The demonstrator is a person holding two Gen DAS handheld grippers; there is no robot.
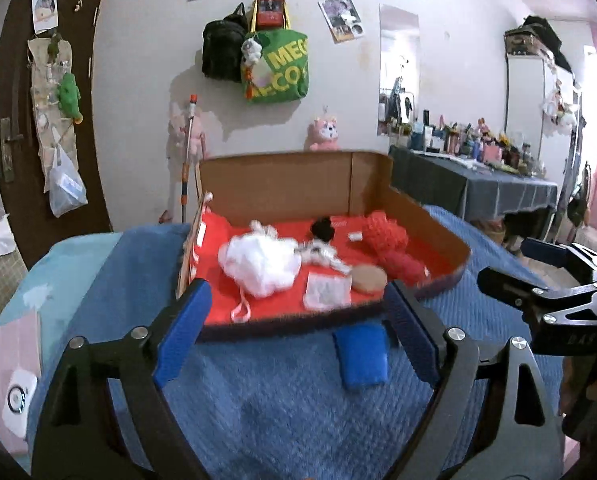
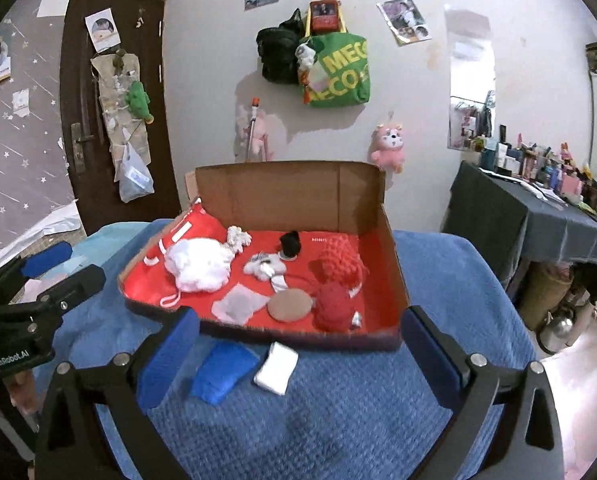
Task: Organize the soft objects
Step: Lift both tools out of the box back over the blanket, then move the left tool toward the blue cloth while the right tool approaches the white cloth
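Tongs (image 1: 294, 332) in your left hand and tongs (image 2: 298, 354) in your right both gape, empty. Blue pouch (image 2: 222, 372) and white pad (image 2: 276, 368) lie on the blue blanket (image 2: 378, 400), at 6 o'clock of the cardboard box (image 2: 282, 196).

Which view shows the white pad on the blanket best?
Right wrist: the white pad lies whole and unblocked on the blanket, beside the blue pad, in front of the box. The left wrist view shows only the blue pad; no white pad is visible there.

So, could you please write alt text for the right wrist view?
An open right gripper hovers empty over a blue blanket, facing a cardboard box of soft items. A blue pouch and white pad lie before it.
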